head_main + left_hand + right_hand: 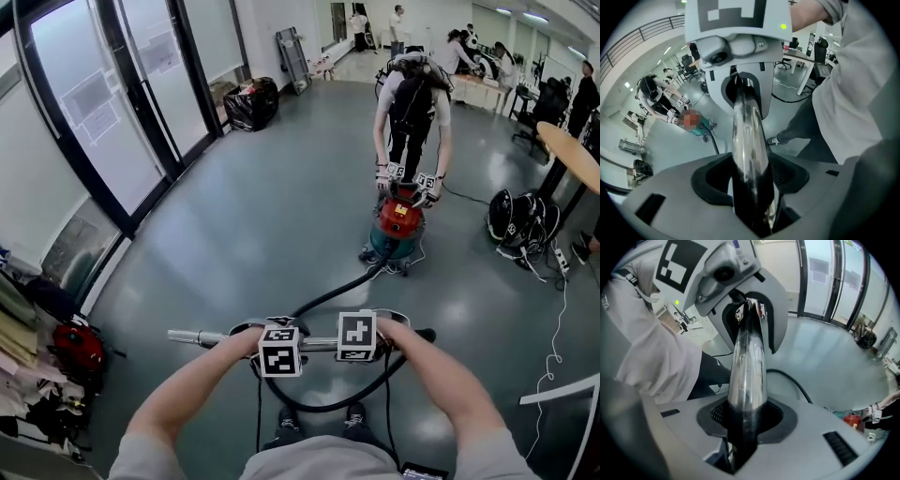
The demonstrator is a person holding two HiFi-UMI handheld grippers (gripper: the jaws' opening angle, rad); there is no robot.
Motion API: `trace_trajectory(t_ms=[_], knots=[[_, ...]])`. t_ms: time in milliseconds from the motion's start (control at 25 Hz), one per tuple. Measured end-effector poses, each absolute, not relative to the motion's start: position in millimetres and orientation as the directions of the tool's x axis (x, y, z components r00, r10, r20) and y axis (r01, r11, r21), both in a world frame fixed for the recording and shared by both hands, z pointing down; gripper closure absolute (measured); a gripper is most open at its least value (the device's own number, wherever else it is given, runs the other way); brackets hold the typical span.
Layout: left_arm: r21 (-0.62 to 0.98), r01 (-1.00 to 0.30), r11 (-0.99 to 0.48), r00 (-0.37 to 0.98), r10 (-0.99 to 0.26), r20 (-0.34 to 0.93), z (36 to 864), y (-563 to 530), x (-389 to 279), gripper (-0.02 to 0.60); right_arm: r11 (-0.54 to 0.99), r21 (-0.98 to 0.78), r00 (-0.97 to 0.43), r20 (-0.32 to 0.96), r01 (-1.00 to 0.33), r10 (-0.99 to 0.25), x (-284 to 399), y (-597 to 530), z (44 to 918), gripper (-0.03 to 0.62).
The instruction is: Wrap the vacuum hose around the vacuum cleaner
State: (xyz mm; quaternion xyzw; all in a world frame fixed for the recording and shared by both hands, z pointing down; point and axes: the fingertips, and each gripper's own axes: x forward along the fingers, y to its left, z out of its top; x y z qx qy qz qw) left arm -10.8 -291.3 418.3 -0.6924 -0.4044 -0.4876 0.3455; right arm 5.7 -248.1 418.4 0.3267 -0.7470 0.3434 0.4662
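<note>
I hold a chrome vacuum wand (211,337) level in front of me. My left gripper (278,345) stands round the wand (749,140), with dark gaps showing beside the tube, so it is open. My right gripper (356,339) is shut on the wand (746,376), its pads tight against the tube. A black hose (328,298) loops below my hands and runs across the floor to the red-and-teal vacuum cleaner (398,225). Another person (412,94) bends over that vacuum cleaner with two grippers on its top. The vacuum cleaner (851,419) also shows small in the right gripper view.
Glass doors (103,103) line the left side. A black bag (251,101) stands by them, and bags and clothes (66,352) lie at the lower left. Dark gear (520,223), a white cable (555,347) and a round table (574,150) are at the right. More people stand at the back.
</note>
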Motion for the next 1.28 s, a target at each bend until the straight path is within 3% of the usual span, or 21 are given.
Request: trace_trajectory(t_ms=[160, 440, 680, 920, 1080, 1280], knots=[[-0.058, 0.905, -0.421, 0.185, 0.268, 0.945, 426, -313, -29, 0.440, 0.524, -0.196, -0.315, 0.937, -0.829, -0.149, -11, -271, 420, 0.482], [-0.034, 0.917, -0.398, 0.173, 0.320, 0.932, 442, -346, -60, 0.451, 0.506, -0.148, -0.261, 0.952, -0.850, -0.159, -42, -308, 434, 0.482], [0.018, 0.897, -0.443, 0.170, 0.380, 0.909, 449, -368, -71, 0.451, 0.573, 0.096, -0.084, 0.956, -0.814, -0.281, -42, -341, 427, 0.474], [0.024, 0.875, -0.484, 0.189, 0.388, 0.902, 451, -385, -70, 0.451, 0.540, 0.300, 0.094, 0.922, -0.787, -0.375, -29, -349, 403, 0.407], [0.037, 0.845, -0.533, 0.206, 0.390, 0.898, 461, -398, -78, 0.451, 0.415, 0.342, 0.122, 0.873, -0.843, -0.472, -28, -354, 378, 0.407], [0.068, 0.779, -0.624, 0.237, 0.393, 0.888, 482, -407, -80, 0.451, 0.126, 0.329, 0.181, 0.756, -0.936, -0.629, -12, -349, 347, 0.407]])
